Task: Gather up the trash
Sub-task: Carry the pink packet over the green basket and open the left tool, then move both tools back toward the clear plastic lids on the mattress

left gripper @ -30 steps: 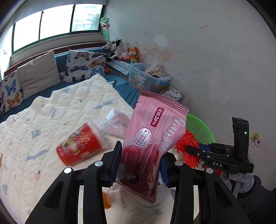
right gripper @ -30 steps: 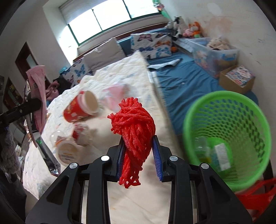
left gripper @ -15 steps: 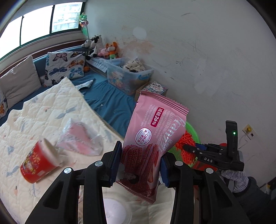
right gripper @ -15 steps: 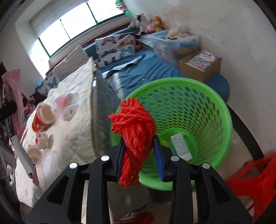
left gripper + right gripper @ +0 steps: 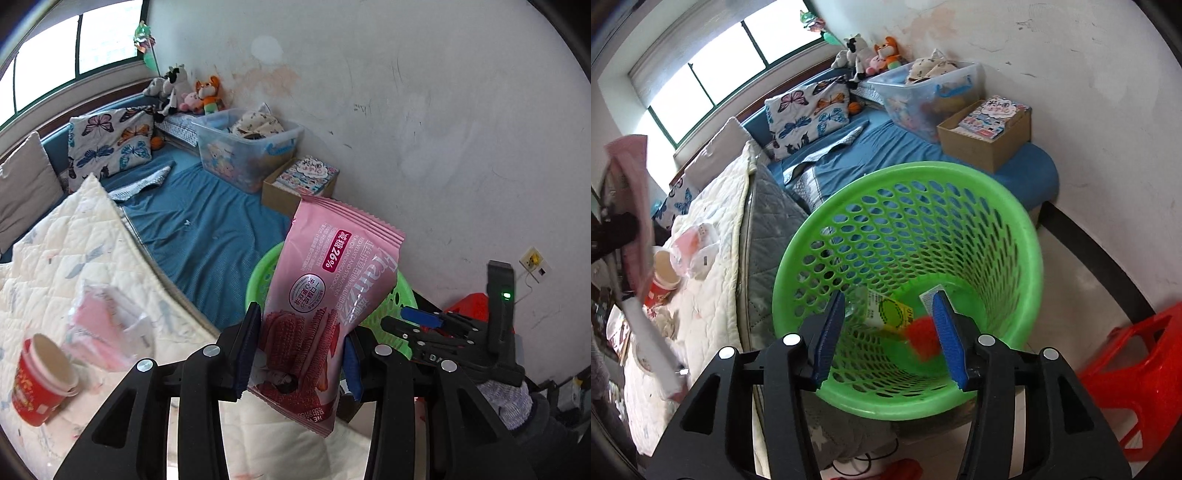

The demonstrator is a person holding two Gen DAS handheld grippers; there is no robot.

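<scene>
My bed (image 5: 207, 236) has a blue sheet. A white quilt (image 5: 66, 258) lies on it, with a red cup (image 5: 40, 384) on its side and a crinkly pink bag (image 5: 107, 328) beside it.

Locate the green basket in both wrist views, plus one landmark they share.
Left wrist: green basket sits centre-right, mostly hidden behind the pink snack packet held in the left gripper.
Right wrist: the basket fills the centre, seen from above, beyond the right gripper.
Shared landmark: cardboard box on the blue bedding.
</scene>
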